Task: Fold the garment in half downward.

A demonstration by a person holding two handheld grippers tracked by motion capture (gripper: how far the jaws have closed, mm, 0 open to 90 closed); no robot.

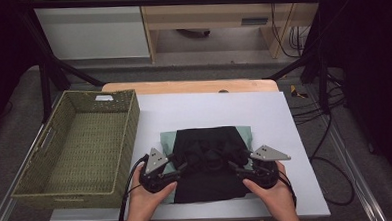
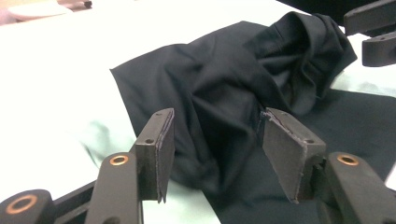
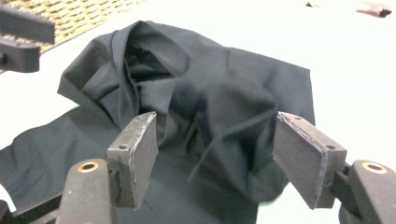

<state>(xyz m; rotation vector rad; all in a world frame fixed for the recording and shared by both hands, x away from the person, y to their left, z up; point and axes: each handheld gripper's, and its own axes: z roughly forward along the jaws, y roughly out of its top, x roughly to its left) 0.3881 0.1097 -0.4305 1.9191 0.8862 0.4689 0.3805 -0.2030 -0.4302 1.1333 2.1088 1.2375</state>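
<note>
I can read no writing, label, brand, number or sign anywhere I look.

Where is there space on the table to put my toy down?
Bare white sheet lies behind the black cloth, another strip on its right, and the green basket looks empty. It's crowded where both grippers flank the cloth.

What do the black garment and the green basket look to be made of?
Black garment: thin matte woven fabric, judging by its soft folds and creases. Green basket: woven fibre, perhaps rope or seagrass; its plaited texture shows, the exact fibre unclear.
</note>
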